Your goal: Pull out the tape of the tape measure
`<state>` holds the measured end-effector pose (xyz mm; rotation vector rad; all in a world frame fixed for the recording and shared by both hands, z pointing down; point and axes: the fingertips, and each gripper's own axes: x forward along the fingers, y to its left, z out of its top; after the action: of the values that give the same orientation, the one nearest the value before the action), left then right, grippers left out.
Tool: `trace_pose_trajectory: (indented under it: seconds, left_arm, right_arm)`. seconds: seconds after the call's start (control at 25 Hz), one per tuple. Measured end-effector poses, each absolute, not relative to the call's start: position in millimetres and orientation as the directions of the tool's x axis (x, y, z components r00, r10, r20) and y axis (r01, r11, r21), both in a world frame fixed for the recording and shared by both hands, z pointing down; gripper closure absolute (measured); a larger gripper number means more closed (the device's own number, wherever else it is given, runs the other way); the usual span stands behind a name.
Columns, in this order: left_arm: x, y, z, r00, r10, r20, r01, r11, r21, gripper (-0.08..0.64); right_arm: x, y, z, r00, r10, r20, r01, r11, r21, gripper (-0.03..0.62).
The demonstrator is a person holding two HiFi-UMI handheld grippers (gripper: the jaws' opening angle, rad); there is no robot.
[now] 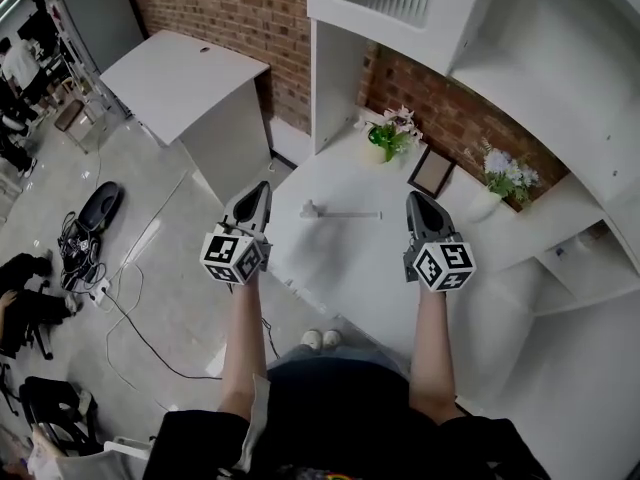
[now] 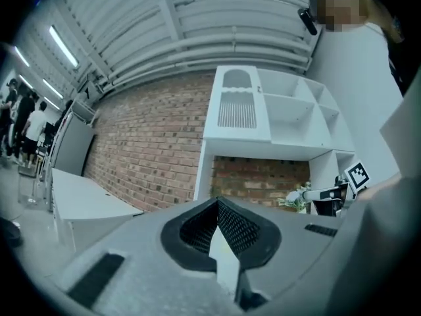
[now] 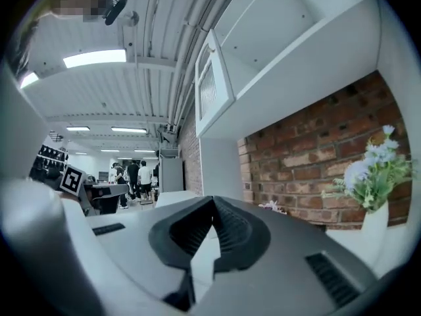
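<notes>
On the white table point(image 1: 340, 268) lies a small pale tape measure point(image 1: 310, 209) with a thin pale strip running right from it to about mid-table. It shows only in the head view. My left gripper point(image 1: 262, 187) is held up over the table's left edge, left of the tape measure and apart from it, jaws shut on nothing. My right gripper point(image 1: 414, 199) hangs to the right of the strip's end, also shut and empty. In the left gripper view the left gripper point(image 2: 217, 203) points at the shelf unit. The right gripper point(image 3: 212, 201) faces the brick wall.
A green pot of flowers point(image 1: 385, 138), a picture frame point(image 1: 431, 173) and a white vase of flowers point(image 1: 497, 185) stand at the table's back by the brick wall. White shelves point(image 1: 520, 48) rise above. A white desk point(image 1: 185, 83) and floor cables point(image 1: 90, 258) lie left.
</notes>
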<state>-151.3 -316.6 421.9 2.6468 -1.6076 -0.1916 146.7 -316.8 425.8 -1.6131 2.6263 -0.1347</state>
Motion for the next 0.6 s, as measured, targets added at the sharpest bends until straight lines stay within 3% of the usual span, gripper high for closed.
trace_pose_trajectory:
  seconds: [0.6]
  left_arm:
    - [-131.2,-298.8,435.8,0.5,-0.866,-0.009,-0.865,-0.5,0.024,0.551]
  right_arm:
    - [152.8,-296.3,429.9,-0.407,-0.913,-0.023,-0.908,0.407,-0.102,0.596]
